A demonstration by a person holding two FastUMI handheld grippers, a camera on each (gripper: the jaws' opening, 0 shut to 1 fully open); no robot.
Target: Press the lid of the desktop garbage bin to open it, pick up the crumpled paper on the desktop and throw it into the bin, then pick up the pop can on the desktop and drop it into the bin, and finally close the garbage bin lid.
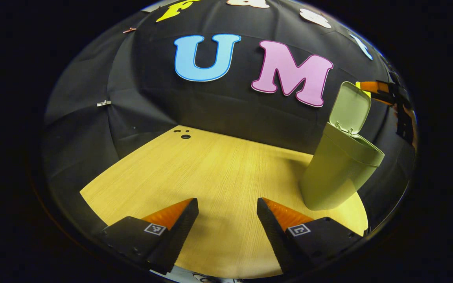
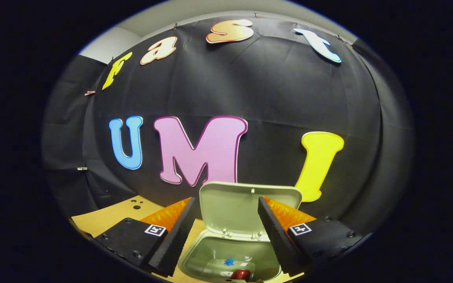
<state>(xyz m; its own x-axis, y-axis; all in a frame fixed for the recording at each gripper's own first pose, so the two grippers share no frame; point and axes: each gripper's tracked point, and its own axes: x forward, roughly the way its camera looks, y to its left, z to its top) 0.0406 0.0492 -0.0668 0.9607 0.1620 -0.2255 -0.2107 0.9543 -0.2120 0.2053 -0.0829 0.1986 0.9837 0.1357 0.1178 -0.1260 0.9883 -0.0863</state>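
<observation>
**Open-lidded bin seen from both grippers, each with jaws spread and empty.**

Left gripper view: the left gripper [image 1: 227, 220] is spread wide, empty, low over the wooden desktop [image 1: 210, 169]; the garbage bin [image 1: 334, 173] stands at right, its lid [image 1: 350, 108] raised, the right gripper [image 1: 383, 92] beside the lid's top. Right gripper view: the right gripper [image 2: 224, 228], wide and empty, hangs above the bin [image 2: 210, 255]; a pop can [image 2: 241, 274] lies inside.
</observation>
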